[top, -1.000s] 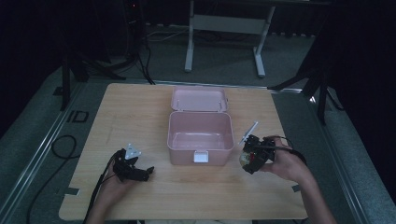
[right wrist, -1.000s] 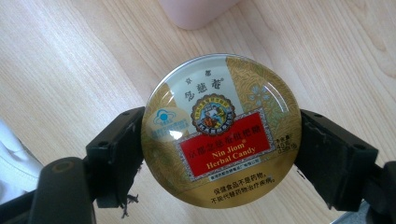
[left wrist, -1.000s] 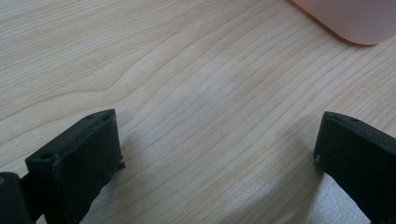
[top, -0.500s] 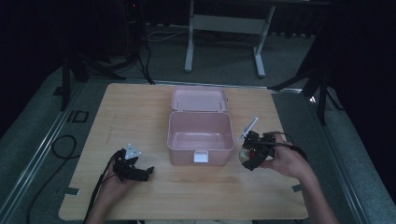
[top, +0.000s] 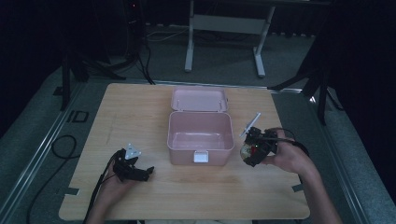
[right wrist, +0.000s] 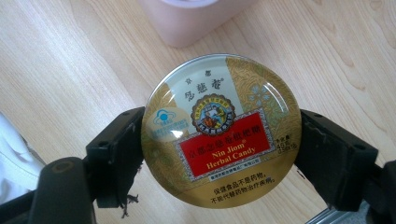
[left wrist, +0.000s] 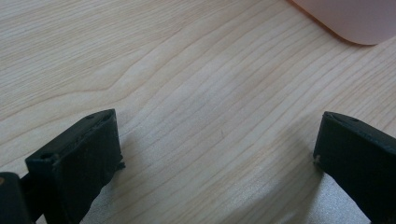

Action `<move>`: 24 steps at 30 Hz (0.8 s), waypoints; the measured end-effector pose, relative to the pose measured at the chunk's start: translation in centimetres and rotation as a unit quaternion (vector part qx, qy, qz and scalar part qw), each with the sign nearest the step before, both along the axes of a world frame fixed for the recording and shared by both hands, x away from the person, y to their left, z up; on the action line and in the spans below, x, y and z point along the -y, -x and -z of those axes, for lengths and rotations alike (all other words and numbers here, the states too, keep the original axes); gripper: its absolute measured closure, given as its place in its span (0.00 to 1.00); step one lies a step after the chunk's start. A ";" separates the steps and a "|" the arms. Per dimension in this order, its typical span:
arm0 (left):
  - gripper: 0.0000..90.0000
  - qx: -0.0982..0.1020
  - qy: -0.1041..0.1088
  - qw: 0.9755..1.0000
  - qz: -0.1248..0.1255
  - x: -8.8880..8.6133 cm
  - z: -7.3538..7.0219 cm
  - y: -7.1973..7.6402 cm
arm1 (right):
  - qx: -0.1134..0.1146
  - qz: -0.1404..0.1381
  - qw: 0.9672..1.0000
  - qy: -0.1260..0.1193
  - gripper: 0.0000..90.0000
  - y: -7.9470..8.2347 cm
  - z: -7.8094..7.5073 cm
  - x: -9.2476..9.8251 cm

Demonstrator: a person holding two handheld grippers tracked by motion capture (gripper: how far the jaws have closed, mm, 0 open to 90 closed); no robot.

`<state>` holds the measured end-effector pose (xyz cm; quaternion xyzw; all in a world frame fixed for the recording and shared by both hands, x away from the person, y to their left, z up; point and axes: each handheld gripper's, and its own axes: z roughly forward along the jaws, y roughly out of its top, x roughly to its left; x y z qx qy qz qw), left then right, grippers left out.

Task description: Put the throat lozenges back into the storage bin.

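A round gold candy tin with a red label sits clamped between the two black jaws of my right gripper. In the high view that gripper is just right of the open pink box, holding the tin above the table. The box's lid lies folded back and the box looks empty. My left gripper rests low near the front left of the table, its jaws wide apart over bare wood with nothing between them. A corner of the pink box shows ahead of it.
The wooden table has its front edge close to both hands. A cable trails from the left gripper off the front edge. Dark stands and a white frame stand on the floor behind the table.
My right gripper with the tin has shifted slightly toward the box and turned a little. The left gripper has stayed where it was.
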<state>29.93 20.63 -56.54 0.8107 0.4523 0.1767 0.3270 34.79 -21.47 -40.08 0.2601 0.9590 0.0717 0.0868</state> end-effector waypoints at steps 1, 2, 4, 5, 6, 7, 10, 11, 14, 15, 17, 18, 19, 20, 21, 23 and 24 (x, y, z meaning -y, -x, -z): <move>0.01 0.000 0.000 1.000 0.000 0.0 0.0 0.0 | 0.000 0.000 1.000 0.000 0.23 -0.1 -0.1 0.0; 0.01 0.000 0.000 1.000 0.000 0.0 0.0 0.0 | 0.001 0.001 1.000 0.000 0.23 -0.1 -0.2 0.0; 0.01 0.000 0.000 1.000 0.000 0.0 0.0 0.0 | 0.001 0.001 1.000 0.000 0.23 -0.2 -0.2 0.0; 0.01 0.000 0.000 1.000 0.000 0.0 0.0 0.0 | 0.002 0.001 1.000 -0.001 0.23 -0.2 -0.3 0.0; 0.01 0.000 0.000 1.000 0.000 0.0 0.0 0.0 | 0.003 -0.001 1.000 0.000 0.23 -0.3 -0.5 0.0; 0.01 0.000 0.000 1.000 0.000 0.0 0.0 0.0 | 0.003 -0.001 1.000 0.001 0.23 -0.4 -0.6 0.0; 0.01 -0.001 0.000 1.000 0.000 0.0 0.0 0.0 | 0.004 -0.002 1.000 0.001 0.23 -0.5 -0.8 -0.1; 0.01 -0.001 0.000 1.000 0.000 0.0 0.0 0.0 | 0.004 -0.002 1.000 0.001 0.23 -0.5 -0.8 -0.1; 0.01 0.000 0.000 1.000 0.000 0.0 0.0 0.0 | 0.002 -0.005 1.000 0.002 0.23 -0.8 -1.0 -0.2; 0.01 0.000 0.000 1.000 0.000 0.0 0.0 0.0 | 0.002 -0.005 1.000 0.002 0.23 -0.8 -1.0 -0.2; 0.01 0.000 0.000 1.000 0.000 0.0 0.0 0.0 | 0.002 -0.004 1.000 0.002 0.23 -1.0 -1.1 -0.2; 0.01 0.000 0.000 1.000 0.000 0.0 0.0 0.0 | 0.002 -0.004 1.000 0.001 0.23 -1.1 -1.2 -0.3; 0.01 0.000 0.000 1.000 0.000 0.0 0.0 0.0 | 0.002 -0.004 1.000 0.001 0.23 -1.1 -1.2 -0.3; 0.01 0.000 0.000 1.000 0.000 0.0 0.0 0.0 | 0.002 -0.004 1.000 0.002 0.23 -1.2 -1.2 -0.3; 0.01 0.000 0.000 1.000 0.000 0.0 0.0 0.0 | 0.002 -0.004 1.000 0.003 0.23 -1.2 -1.3 -0.4; 0.01 0.000 0.000 1.000 0.000 0.0 0.0 0.0 | 0.002 -0.007 1.000 0.006 0.23 -1.5 -1.4 -0.5; 0.01 0.000 0.000 1.000 0.000 0.0 0.0 0.0 | 0.003 -0.006 1.000 0.006 0.23 -1.5 -1.5 -0.6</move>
